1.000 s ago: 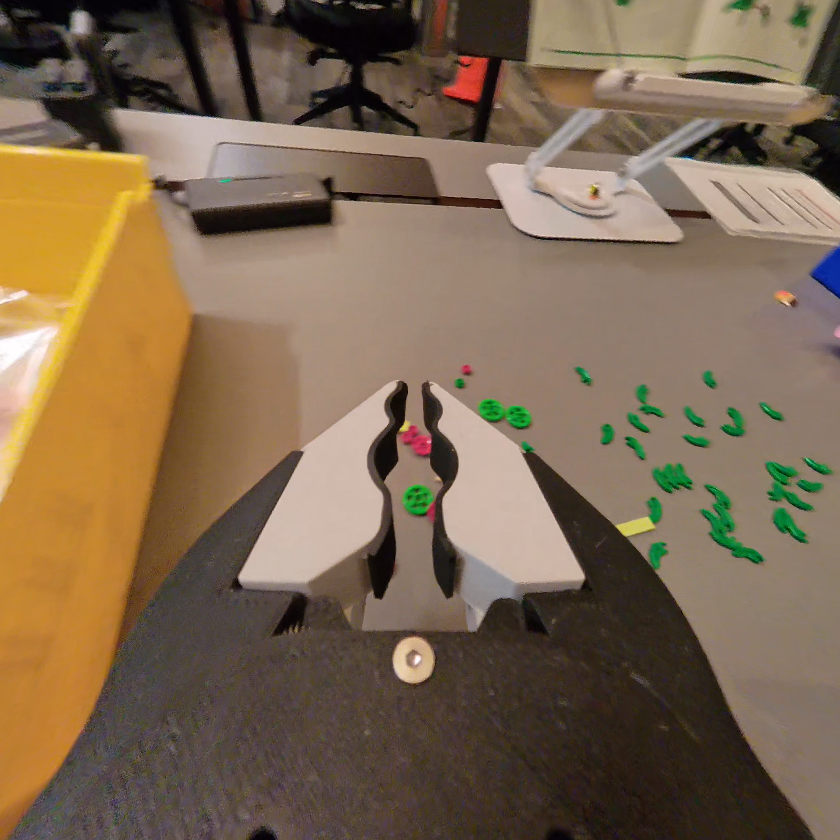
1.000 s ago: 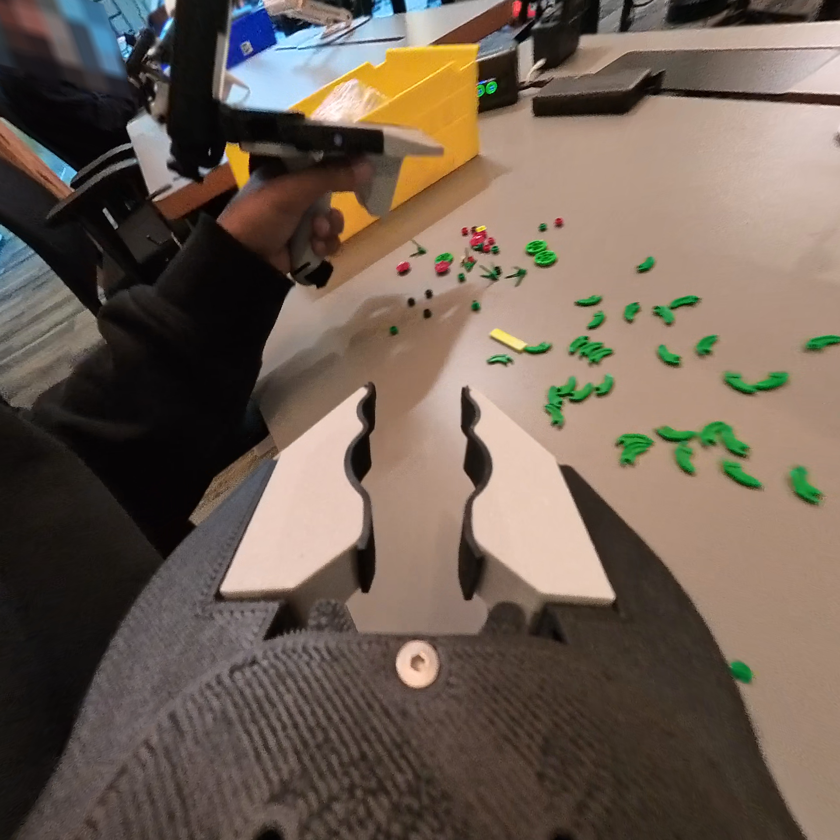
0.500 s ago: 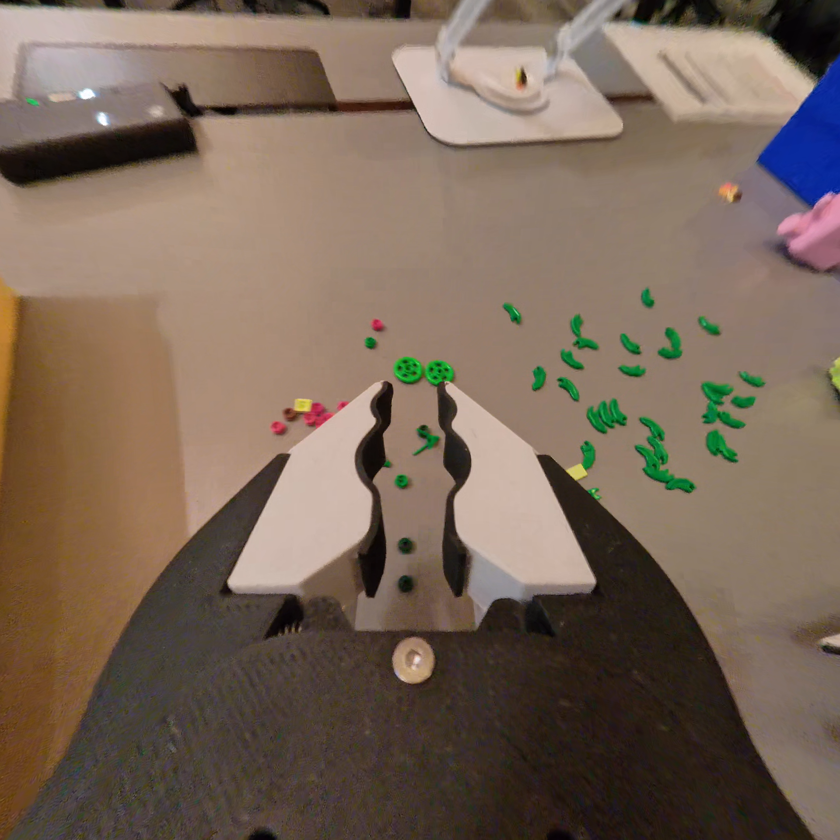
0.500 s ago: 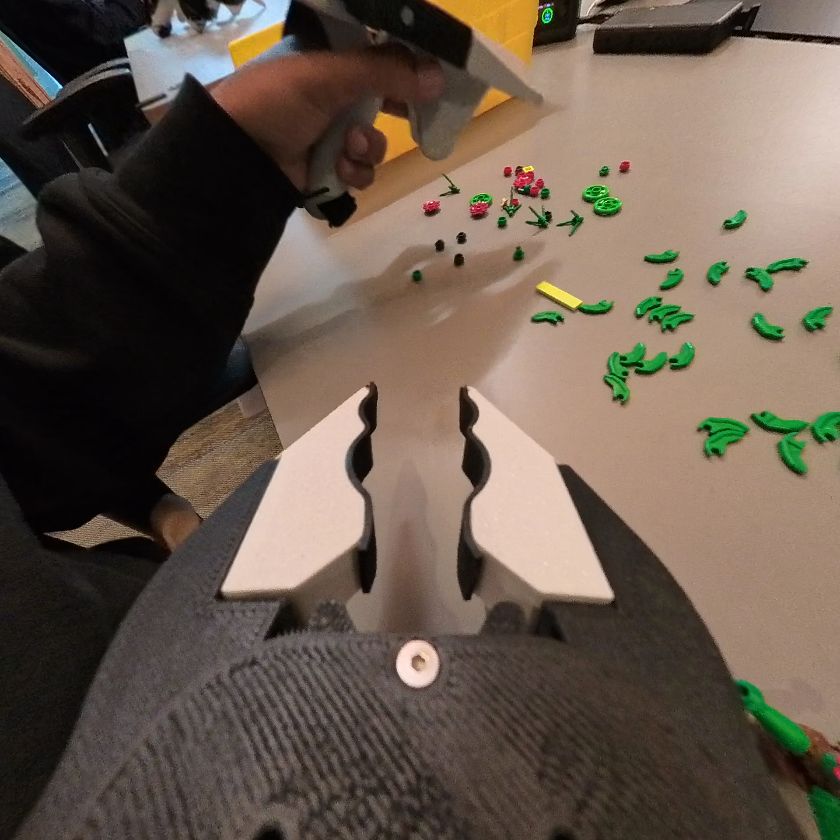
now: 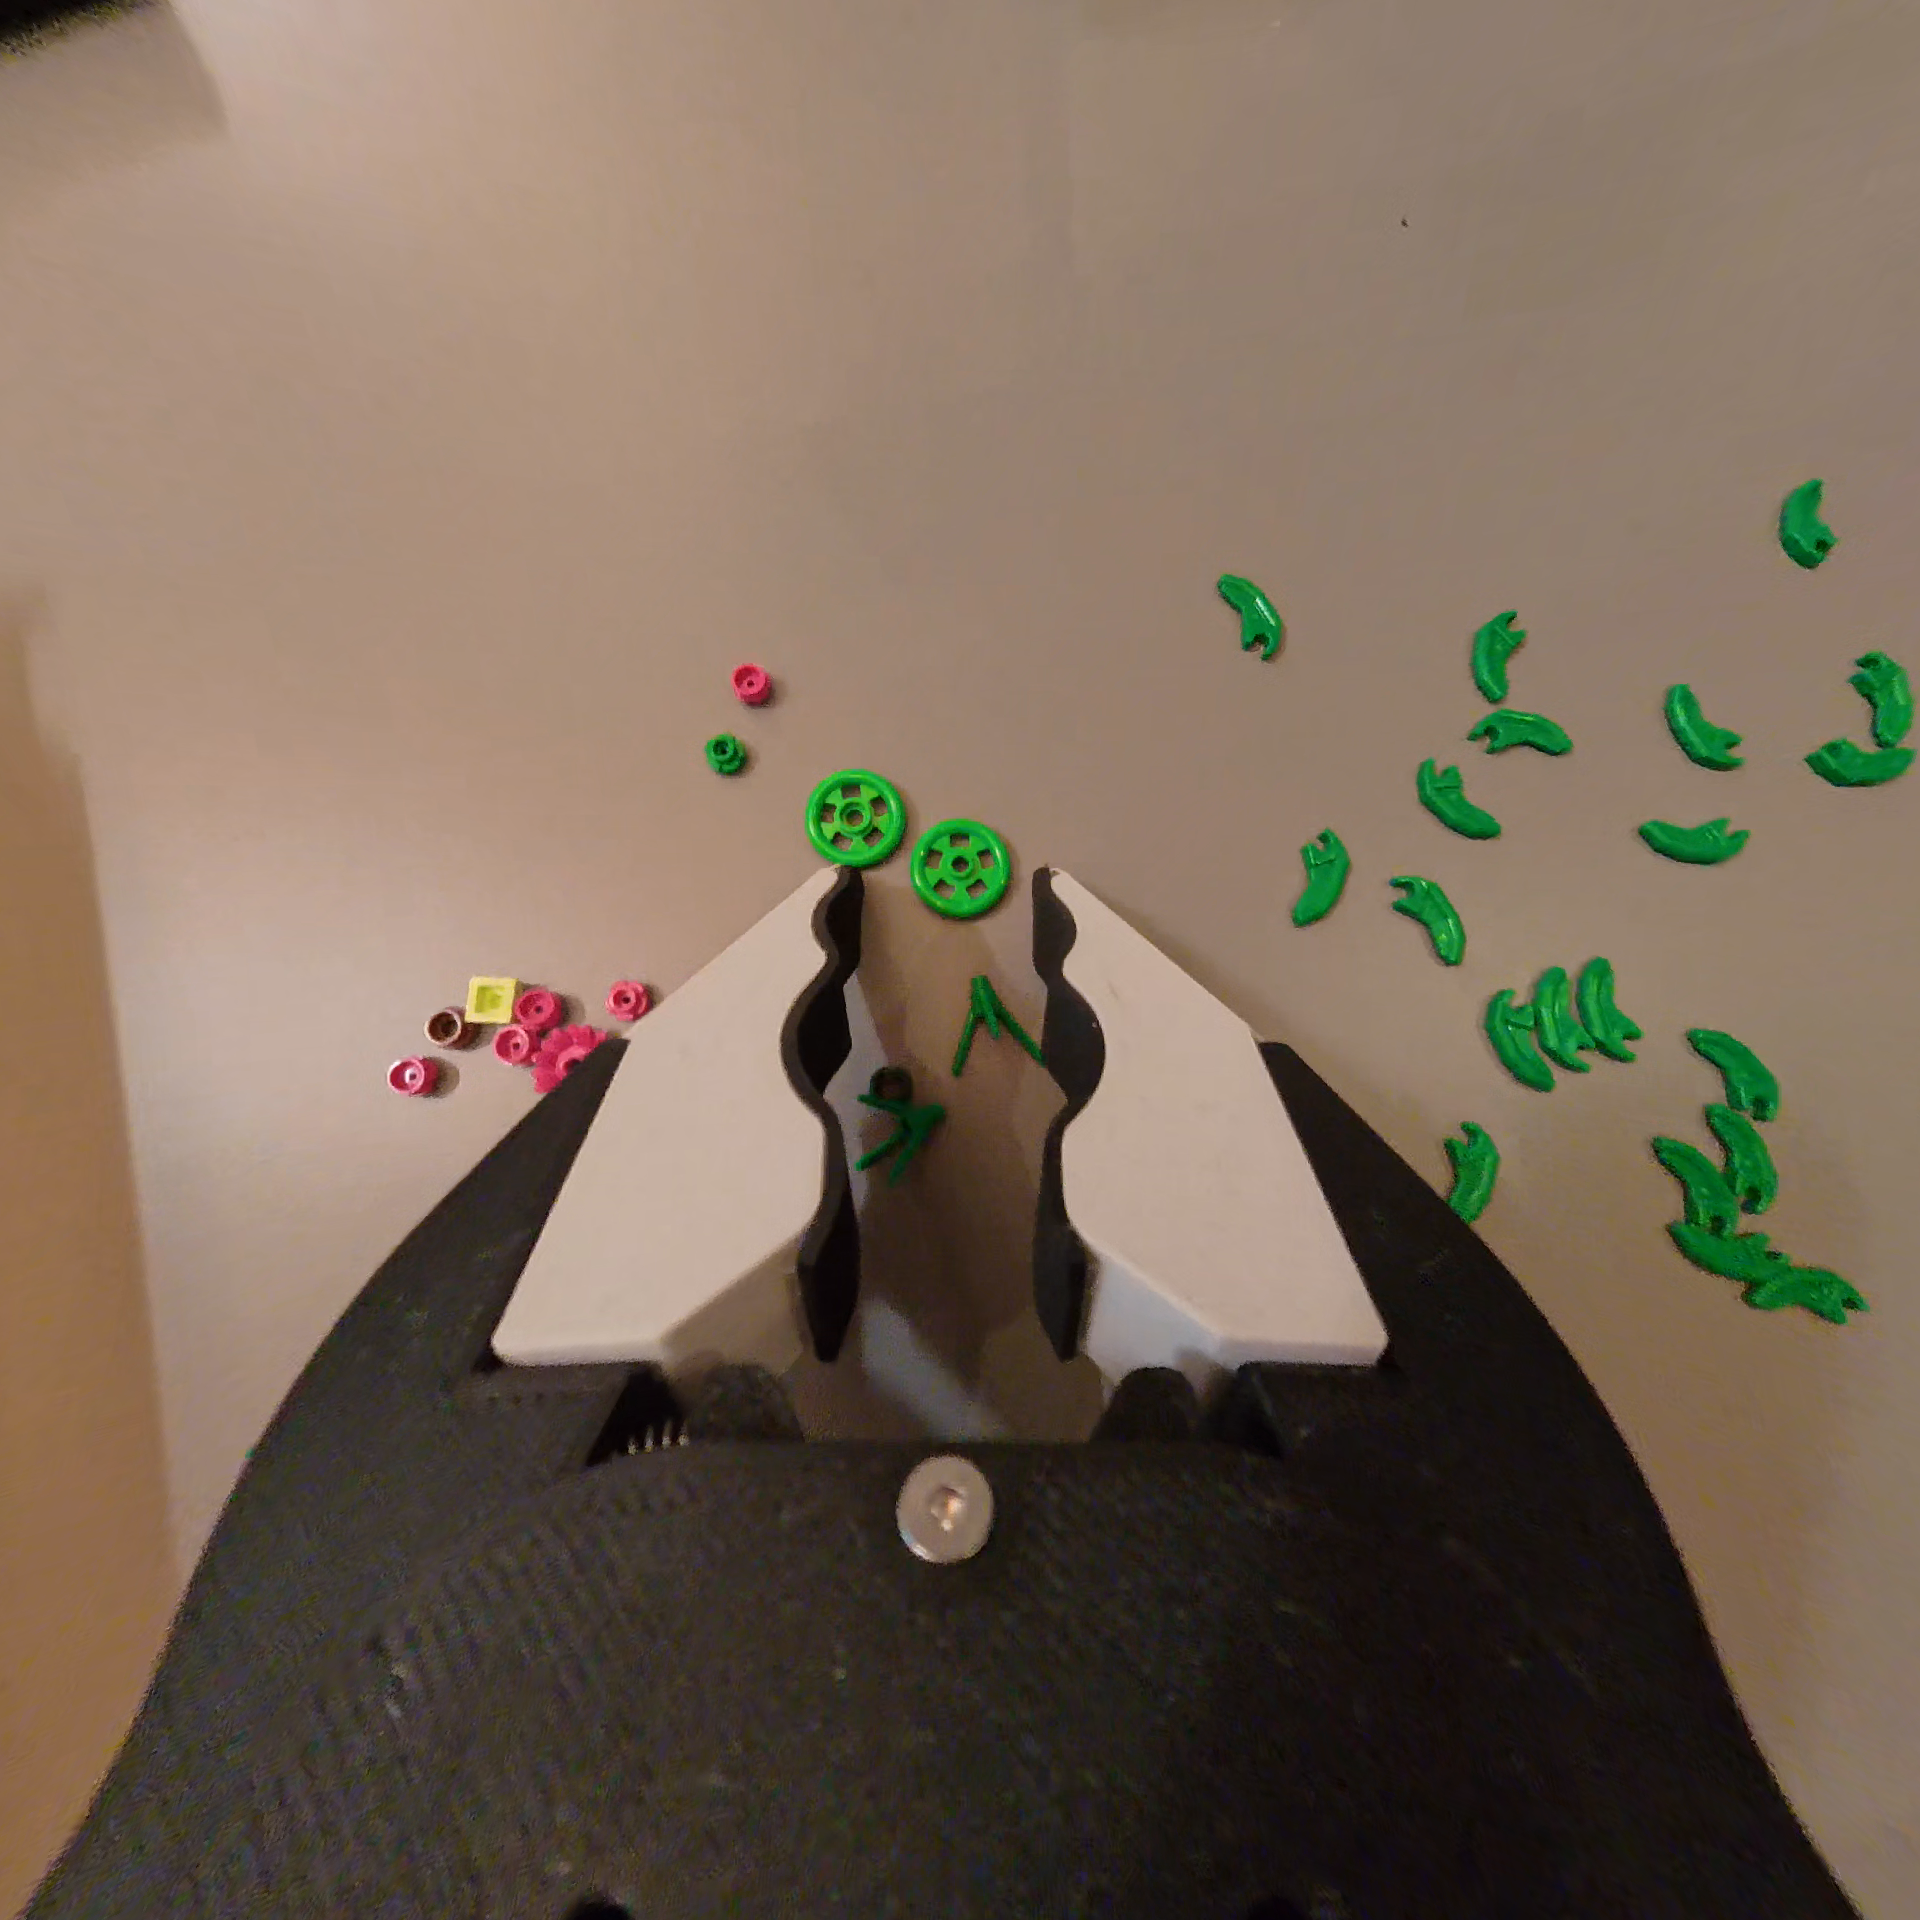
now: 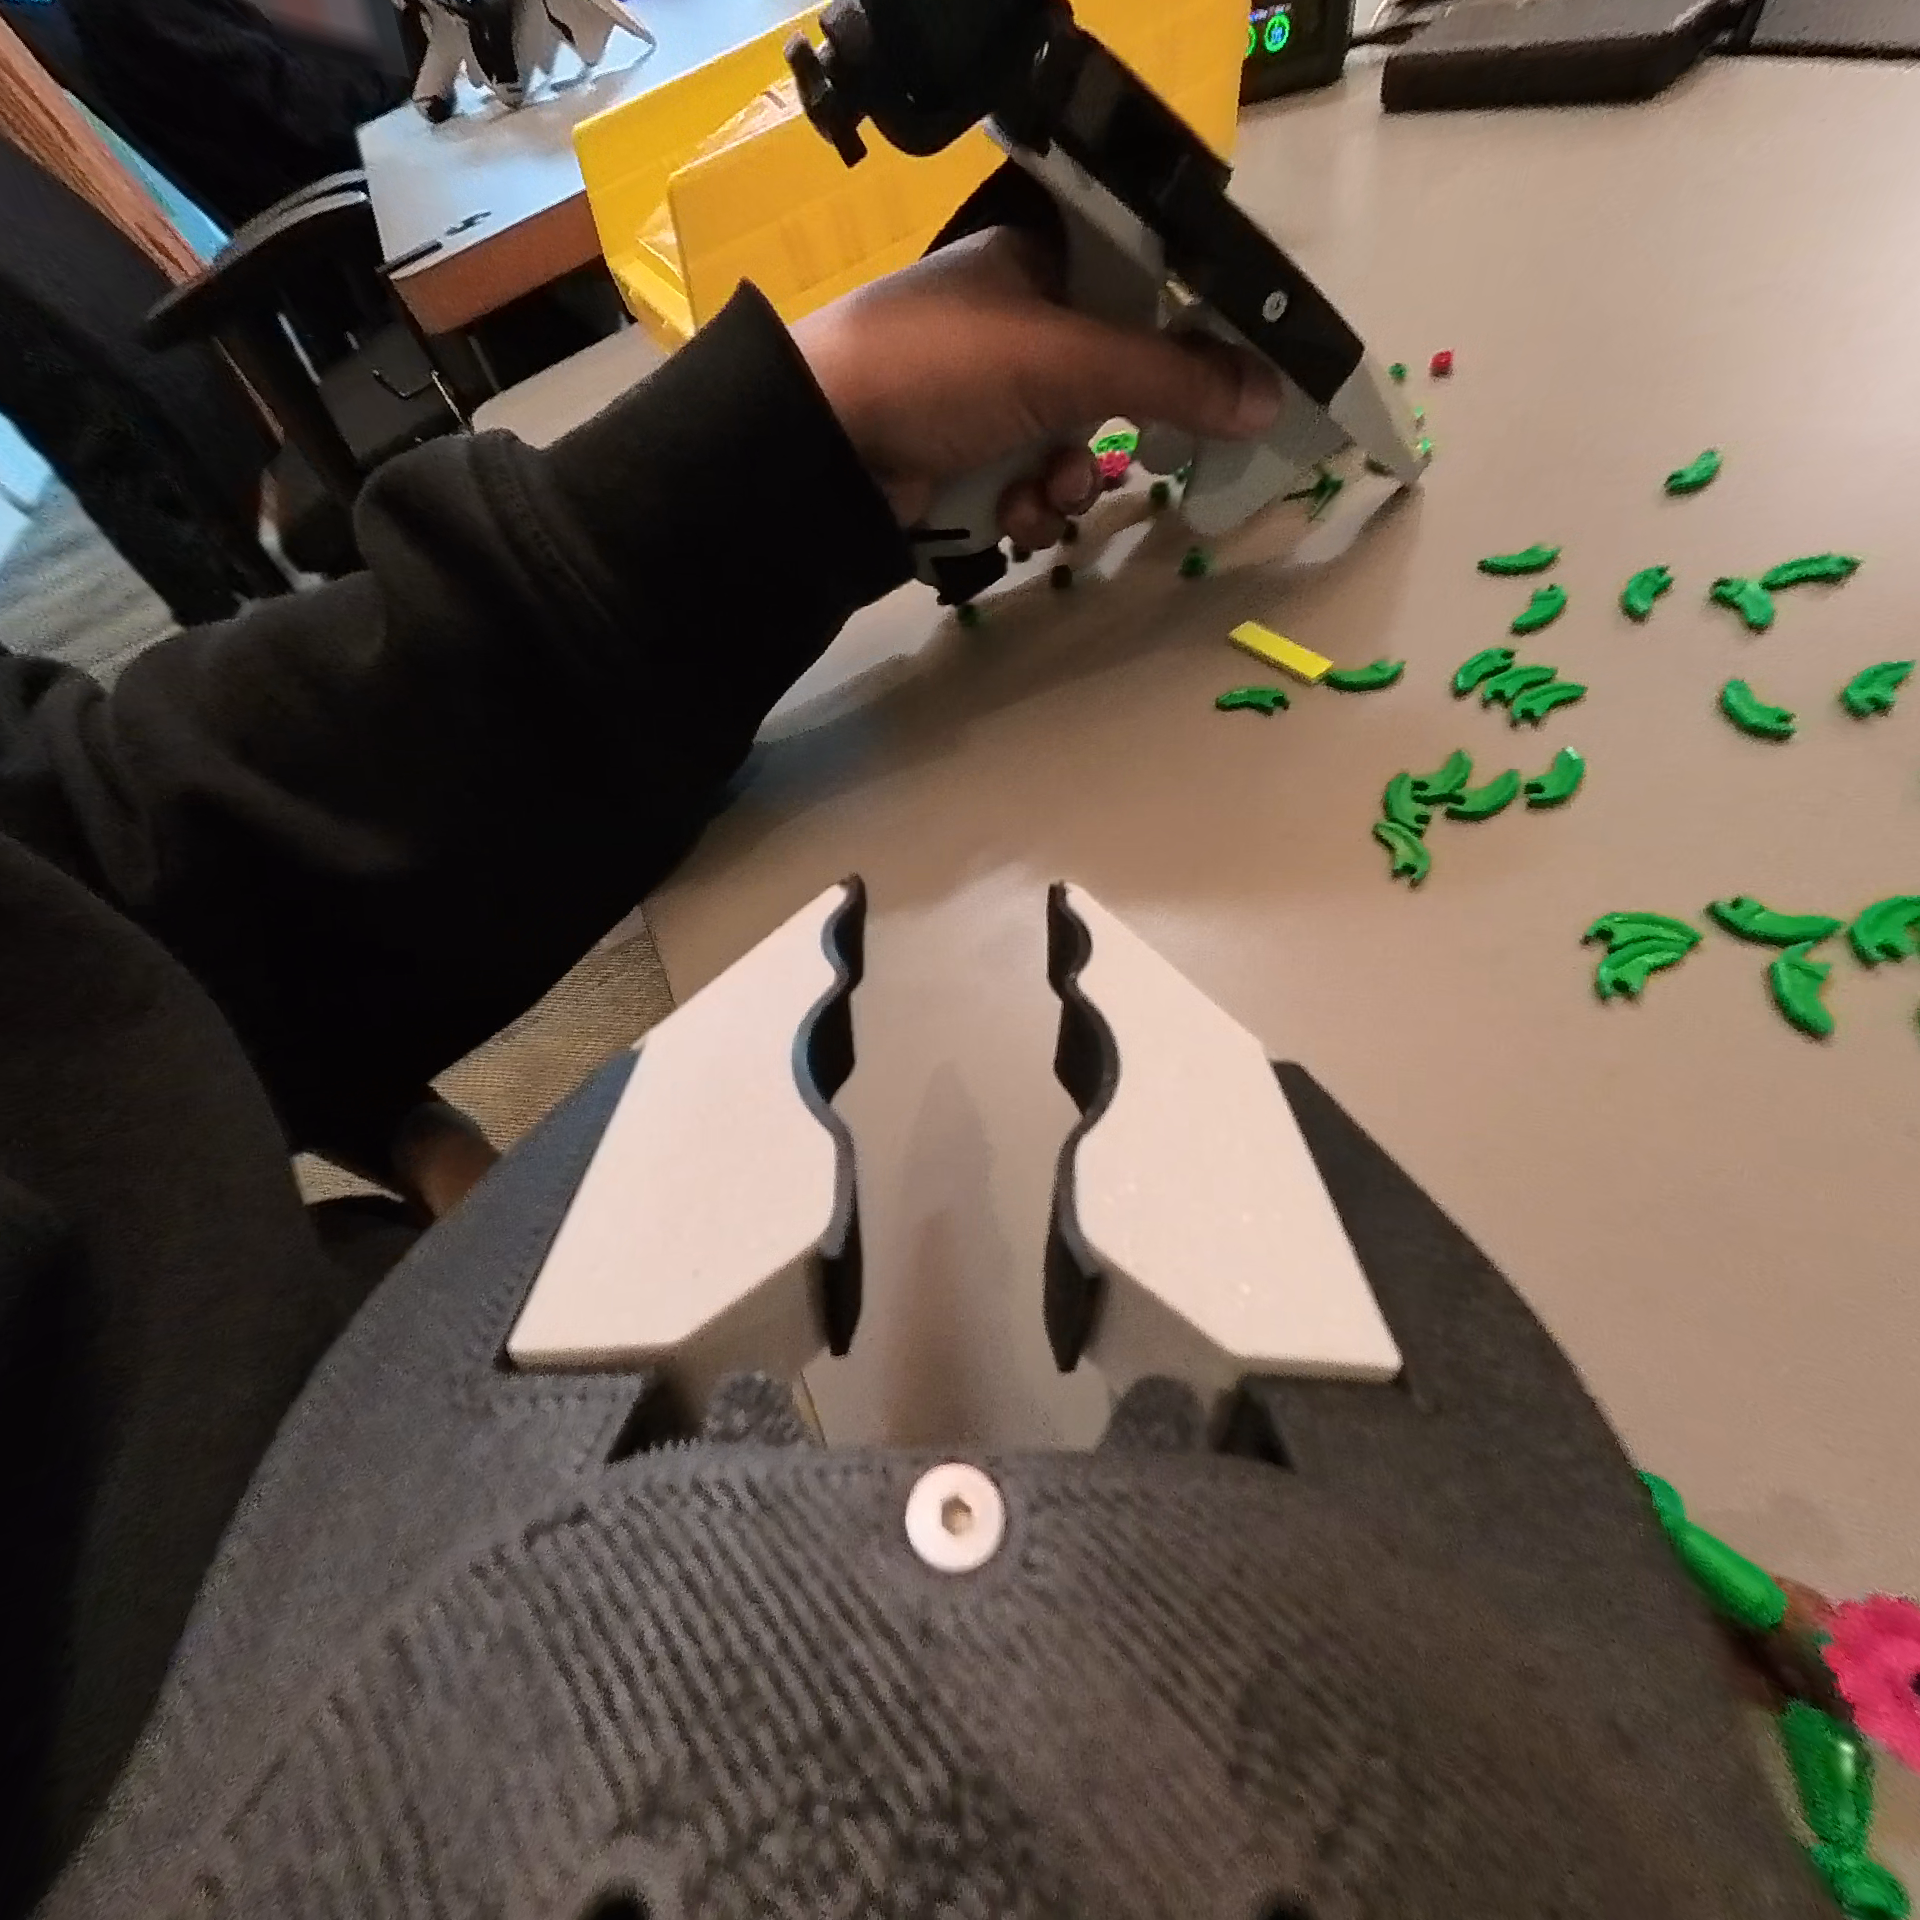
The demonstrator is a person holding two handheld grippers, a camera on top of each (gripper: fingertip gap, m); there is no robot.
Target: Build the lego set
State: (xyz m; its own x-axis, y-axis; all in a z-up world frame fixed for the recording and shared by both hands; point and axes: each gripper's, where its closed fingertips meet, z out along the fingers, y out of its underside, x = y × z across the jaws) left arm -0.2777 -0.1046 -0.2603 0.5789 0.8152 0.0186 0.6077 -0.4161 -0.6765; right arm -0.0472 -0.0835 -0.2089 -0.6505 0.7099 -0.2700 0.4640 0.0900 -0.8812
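Lego sprigs (image 5: 902,1125) half-hidden between left gripper (image 5: 945,883) fingers

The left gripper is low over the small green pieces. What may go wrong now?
The left gripper is open above two thin green stems; closing may catch both, or neither, since they lie flat. Its left fingertip sits beside two green wheels and may push them away.
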